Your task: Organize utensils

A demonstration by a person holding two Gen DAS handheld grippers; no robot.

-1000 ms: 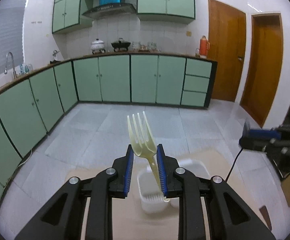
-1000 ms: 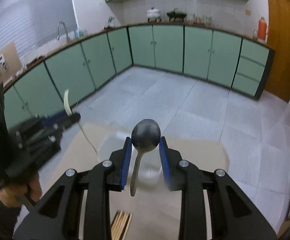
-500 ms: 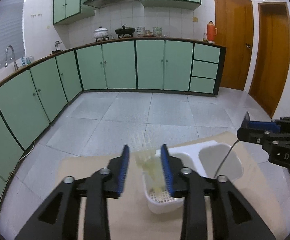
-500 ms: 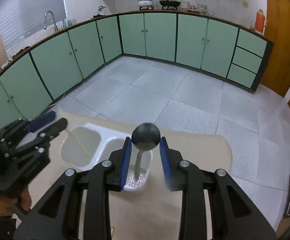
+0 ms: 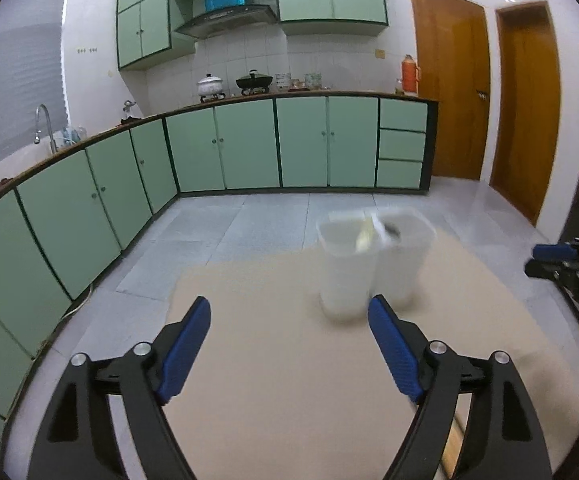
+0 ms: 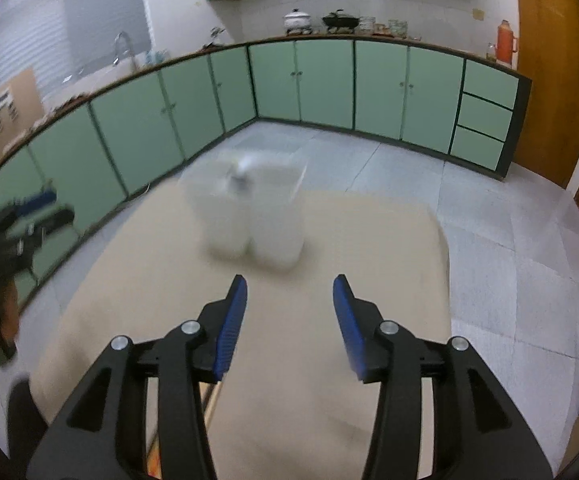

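1. Where a second ago the left gripper (image 5: 289, 340) pinched a pale plastic fork and the right gripper (image 6: 289, 312) a dark spoon, both now stand with jaws spread wide and nothing between the blue pads.
2. Both utensils have gone into the white two-cup holder (image 5: 373, 264): the fork (image 5: 365, 236) leans out of the left compartment and the spoon (image 5: 389, 230) shows at the rim of the right one, as seen from the left wrist. Motion blur leaves their exact lean unclear.
3. This suggests that one deposit is finished for each hand, and both hands are free for the next pick.
4. From the right wrist view, the holder (image 6: 253, 216) sits toward the far edge of the beige table (image 6: 329, 272), well ahead of both grippers, with bare tabletop between.
5. Wooden sticks, probably chopsticks (image 6: 213, 396), peek out at the near edge under the right gripper; they look like the likely next item.
6. Open room lies to the right of the holder. The table's far edge drops to the tiled floor just behind the holder, so any nudge forward risks pushing it off.
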